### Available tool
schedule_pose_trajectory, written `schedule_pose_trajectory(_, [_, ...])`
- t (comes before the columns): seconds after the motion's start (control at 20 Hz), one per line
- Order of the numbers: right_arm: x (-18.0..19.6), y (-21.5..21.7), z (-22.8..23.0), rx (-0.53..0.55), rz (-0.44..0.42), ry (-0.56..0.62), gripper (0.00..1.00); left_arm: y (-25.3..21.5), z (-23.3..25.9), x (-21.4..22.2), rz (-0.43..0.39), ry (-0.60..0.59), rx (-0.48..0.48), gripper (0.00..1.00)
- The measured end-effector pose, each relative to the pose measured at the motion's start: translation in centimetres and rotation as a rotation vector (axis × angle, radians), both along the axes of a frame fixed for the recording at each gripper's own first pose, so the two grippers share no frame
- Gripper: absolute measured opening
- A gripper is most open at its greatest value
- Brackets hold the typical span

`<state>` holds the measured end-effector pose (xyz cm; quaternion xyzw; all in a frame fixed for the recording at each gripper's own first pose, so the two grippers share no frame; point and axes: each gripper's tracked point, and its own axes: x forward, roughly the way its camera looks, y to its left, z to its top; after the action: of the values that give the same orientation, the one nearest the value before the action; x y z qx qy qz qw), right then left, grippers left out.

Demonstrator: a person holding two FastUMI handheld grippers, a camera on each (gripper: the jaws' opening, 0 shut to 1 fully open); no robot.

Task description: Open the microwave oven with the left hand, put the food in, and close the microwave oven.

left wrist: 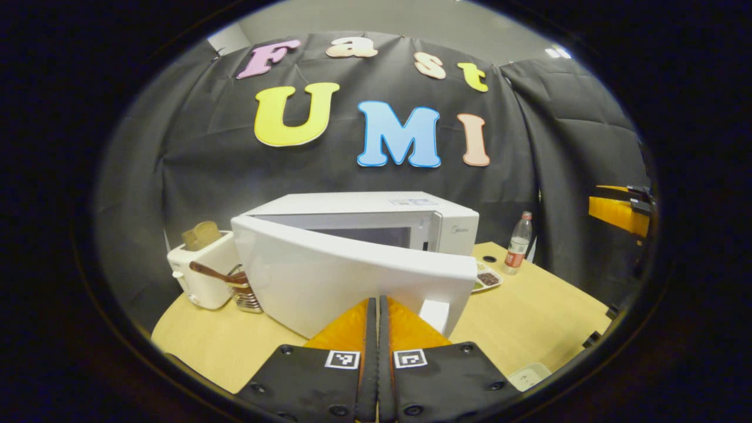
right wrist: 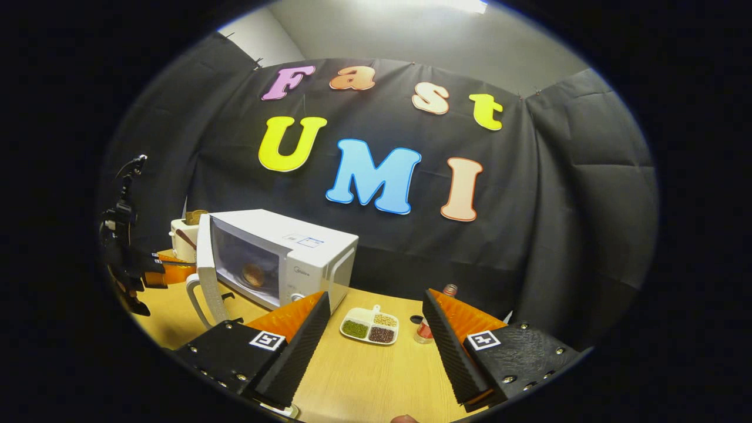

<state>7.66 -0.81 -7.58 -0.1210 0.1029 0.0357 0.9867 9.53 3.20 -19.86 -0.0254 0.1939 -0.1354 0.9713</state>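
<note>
Closing step, likely. Bread-like food inside microwave. Door half open. Left tongs clenched, empty, behind door. Right tongs released. Next: push door shut.

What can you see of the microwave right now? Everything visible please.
The microwave is a white box with a glossy, plastic-looking shell, standing upright on the light wood table before the black cloth wall. Its door, hinged on the left, stands partly open, with a white handle at its free edge. In the right gripper view a round brownish food item sits inside the cavity. A control knob is on the front panel. The shut left claw is right at the door's outer face; contact is unclear.
</note>
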Motion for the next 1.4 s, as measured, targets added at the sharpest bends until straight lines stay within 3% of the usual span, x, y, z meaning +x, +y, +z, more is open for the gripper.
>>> schedule_pose_trajectory(0.65, [-3.1, -7.3, -0.5, 0.003, -0.121, 0.015, 0.97, -5.2, -0.3, 8.2, 0.025, -0.004, -0.044, 0.07])
schedule_pose_trajectory(1.3, [-3.4, -11.6, -1.2, 0.029, -0.137, 0.015, 0.96, -6.8, -0.8, 12.5, 0.110, -0.001, -0.071, 0.07])
schedule_pose_trajectory(1.4, [-3.3, -11.6, -1.4, 0.049, -0.124, 0.024, 0.97, -6.7, -1.1, 13.6, 0.140, 0.004, -0.032, 0.07])
